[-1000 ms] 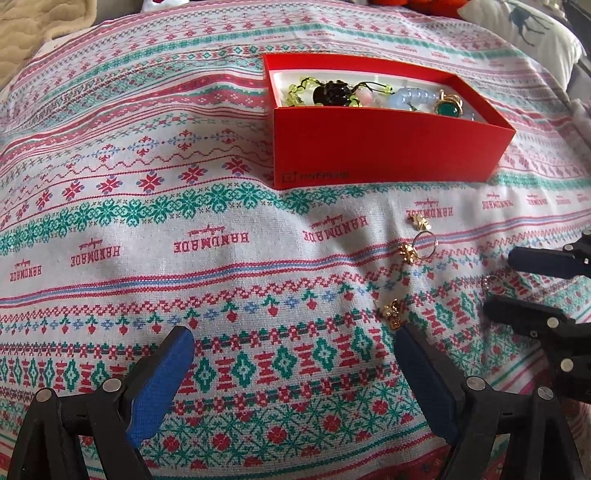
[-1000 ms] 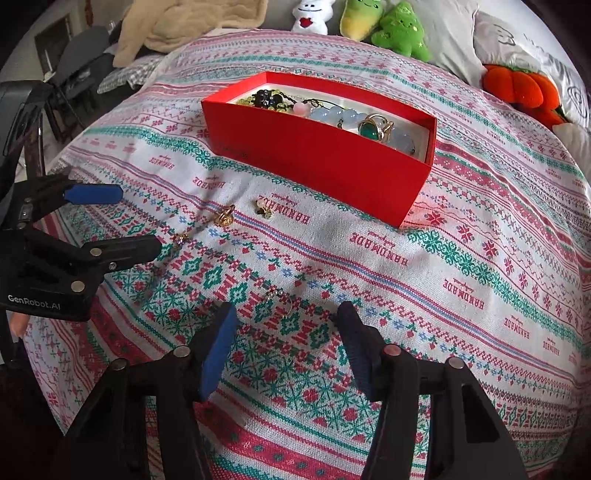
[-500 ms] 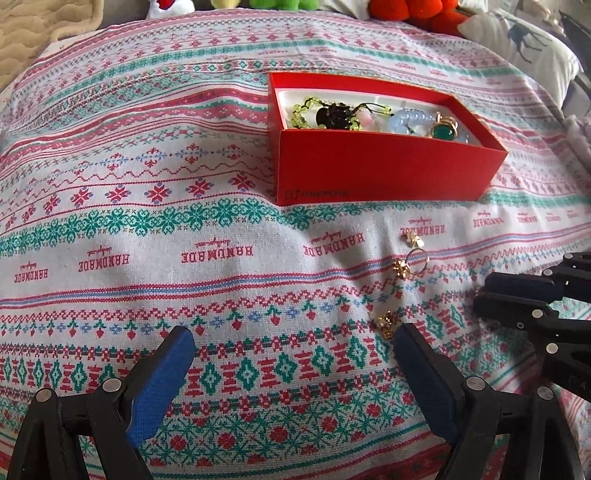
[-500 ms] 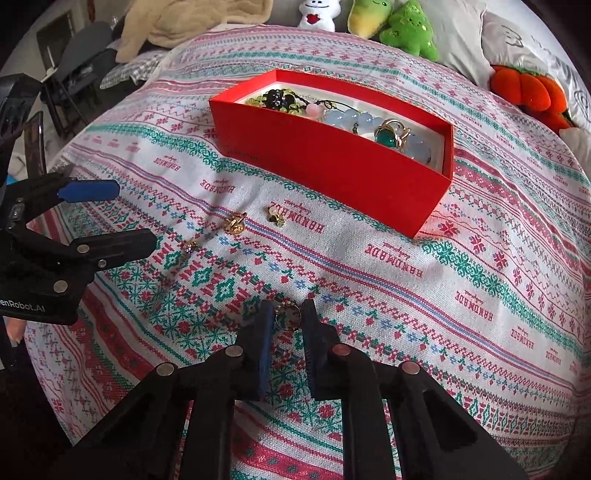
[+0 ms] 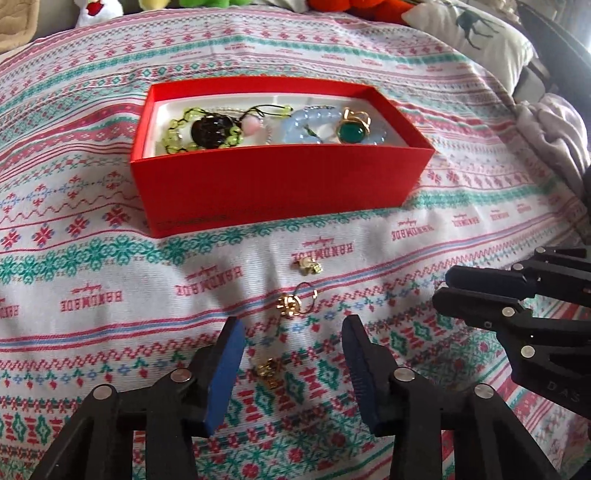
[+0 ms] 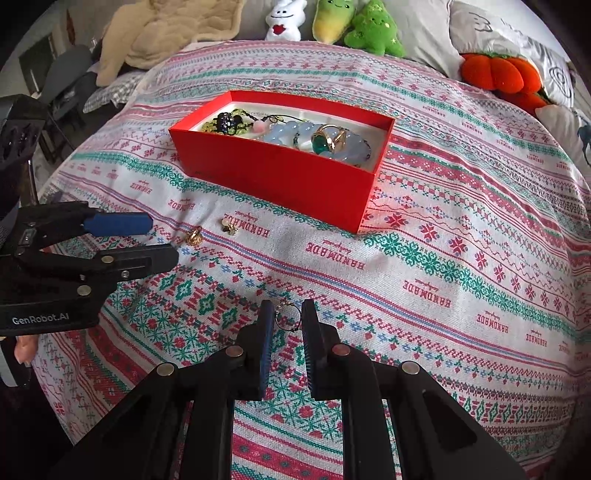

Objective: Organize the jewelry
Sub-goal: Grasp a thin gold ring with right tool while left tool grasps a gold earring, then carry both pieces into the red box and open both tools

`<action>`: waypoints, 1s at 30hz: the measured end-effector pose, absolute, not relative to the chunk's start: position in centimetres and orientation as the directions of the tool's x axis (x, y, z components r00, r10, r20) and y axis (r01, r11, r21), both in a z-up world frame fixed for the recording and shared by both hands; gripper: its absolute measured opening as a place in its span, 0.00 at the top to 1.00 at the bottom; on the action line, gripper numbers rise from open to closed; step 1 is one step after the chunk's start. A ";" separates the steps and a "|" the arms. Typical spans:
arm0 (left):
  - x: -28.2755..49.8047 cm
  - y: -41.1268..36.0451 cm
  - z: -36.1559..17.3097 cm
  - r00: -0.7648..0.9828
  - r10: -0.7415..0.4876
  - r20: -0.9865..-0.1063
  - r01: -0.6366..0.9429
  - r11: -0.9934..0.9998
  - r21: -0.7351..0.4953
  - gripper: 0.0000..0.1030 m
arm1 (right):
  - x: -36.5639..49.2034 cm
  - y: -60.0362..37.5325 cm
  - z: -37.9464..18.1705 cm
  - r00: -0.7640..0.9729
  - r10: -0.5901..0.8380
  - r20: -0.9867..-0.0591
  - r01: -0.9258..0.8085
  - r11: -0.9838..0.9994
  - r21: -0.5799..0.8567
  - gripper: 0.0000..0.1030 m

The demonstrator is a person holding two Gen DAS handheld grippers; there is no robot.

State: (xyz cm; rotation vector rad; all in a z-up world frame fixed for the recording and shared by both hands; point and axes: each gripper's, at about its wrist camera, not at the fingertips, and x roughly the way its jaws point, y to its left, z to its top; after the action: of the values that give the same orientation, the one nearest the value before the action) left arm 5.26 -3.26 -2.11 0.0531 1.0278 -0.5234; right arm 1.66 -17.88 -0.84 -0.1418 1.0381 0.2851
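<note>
A red jewelry box [image 5: 280, 177] [image 6: 280, 173] sits on the patterned cloth, holding beads, a blue bracelet and a green-stone ring [image 5: 351, 129]. Loose gold pieces lie in front of it: a small earring [image 5: 308, 265], a hoop ring with a charm [image 5: 295, 302] and a gold charm [image 5: 269, 371]. My left gripper [image 5: 293, 350] is open, its jaws either side of the gold charm. My right gripper [image 6: 288, 319] is shut on a thin beaded ring [image 6: 287, 315] held between its pads just above the cloth. It also shows at the right of the left wrist view [image 5: 480, 291].
The patterned cloth [image 6: 443, 258] covers a bed. Plush toys [image 6: 354, 29] and an orange pumpkin cushion [image 6: 502, 74] lie at the far edge, pillows at the right. A beige blanket [image 6: 166, 33] and a chair are at the far left.
My right gripper closed on the thin beaded ring. My left gripper moved forward and right, narrowing its jaws around the gold charm.
</note>
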 end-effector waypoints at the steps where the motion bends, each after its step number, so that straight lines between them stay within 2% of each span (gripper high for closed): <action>1: 5.4 -3.6 -2.3 0.400 -0.385 -0.832 0.441 0.876 -0.194 0.60 | 1.6 -18.1 -0.8 0.477 0.166 -0.863 -0.297 0.955 0.019 0.84; 8: 6.3 -4.6 -3.1 0.403 -0.344 -0.848 0.410 0.897 -0.169 0.67 | 1.1 -18.9 -0.5 0.481 0.169 -0.860 -0.289 0.957 0.026 0.84; 13: 6.8 -4.7 -3.3 0.413 -0.320 -0.853 0.389 0.909 -0.152 0.88 | 1.0 -19.1 -0.4 0.481 0.166 -0.861 -0.287 0.958 0.024 0.84; 30: 5.7 -2.8 -2.0 0.442 -0.312 -0.841 0.378 0.915 -0.141 0.88 | 1.5 -18.3 0.5 0.499 0.164 -0.851 -0.283 0.959 0.019 0.84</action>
State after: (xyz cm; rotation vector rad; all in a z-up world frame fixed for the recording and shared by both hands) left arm 5.69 -2.78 -1.97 0.0714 1.0277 -0.4286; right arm 1.49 -18.31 0.48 -0.1295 1.0135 0.2716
